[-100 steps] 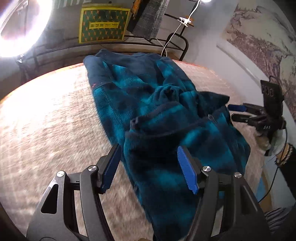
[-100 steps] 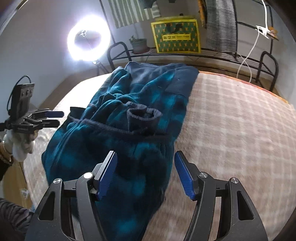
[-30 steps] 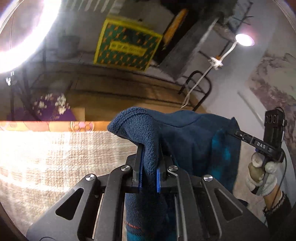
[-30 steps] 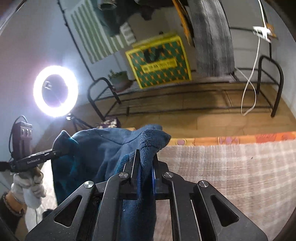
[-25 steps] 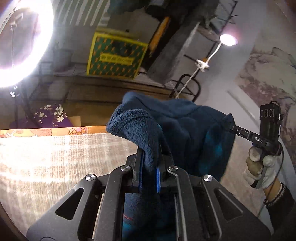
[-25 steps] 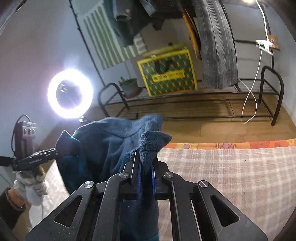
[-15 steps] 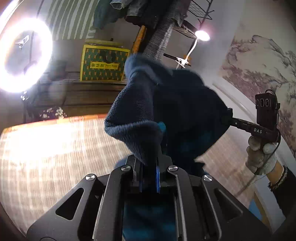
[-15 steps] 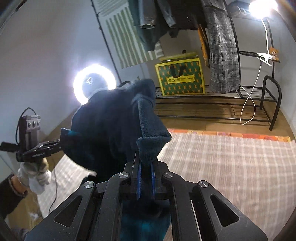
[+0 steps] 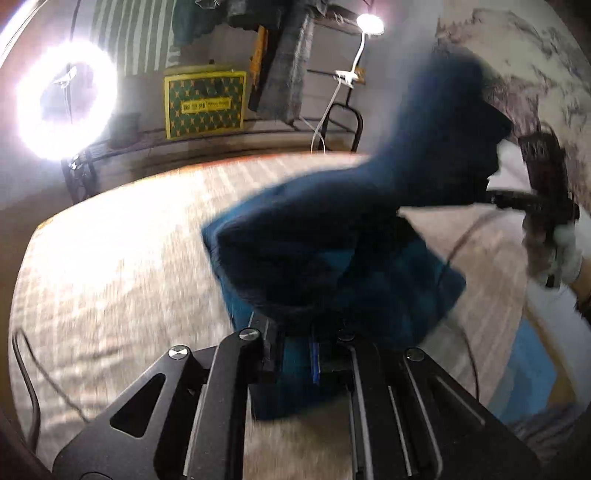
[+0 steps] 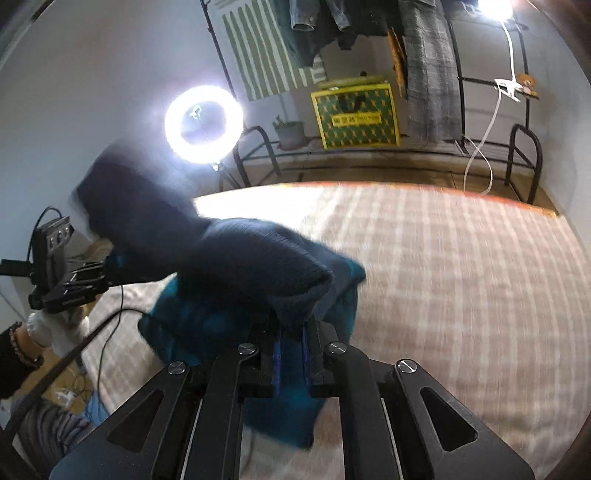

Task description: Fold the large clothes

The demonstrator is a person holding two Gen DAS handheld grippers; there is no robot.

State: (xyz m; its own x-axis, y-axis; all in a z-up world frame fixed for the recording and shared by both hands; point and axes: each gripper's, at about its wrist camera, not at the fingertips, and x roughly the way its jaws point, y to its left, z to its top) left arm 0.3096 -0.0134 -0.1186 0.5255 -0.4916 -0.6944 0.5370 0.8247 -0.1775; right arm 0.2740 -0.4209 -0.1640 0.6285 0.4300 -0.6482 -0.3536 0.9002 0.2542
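Over the plaid bed (image 10: pixel 461 280), your left gripper (image 9: pixel 297 354) and right gripper (image 10: pixel 290 350) each have fingers clamped on an edge of the blue fleece garment (image 9: pixel 332 236), held aloft; bring both corners down evenly so the fold lands square.

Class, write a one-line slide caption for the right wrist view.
Right gripper clamps the blue fleece garment above the plaid bed cover.

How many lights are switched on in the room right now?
2. The ring light stands on its tripod left of the yellow-green bag; a clip lamp shines at the top right above the black rack. Others may be out of view.
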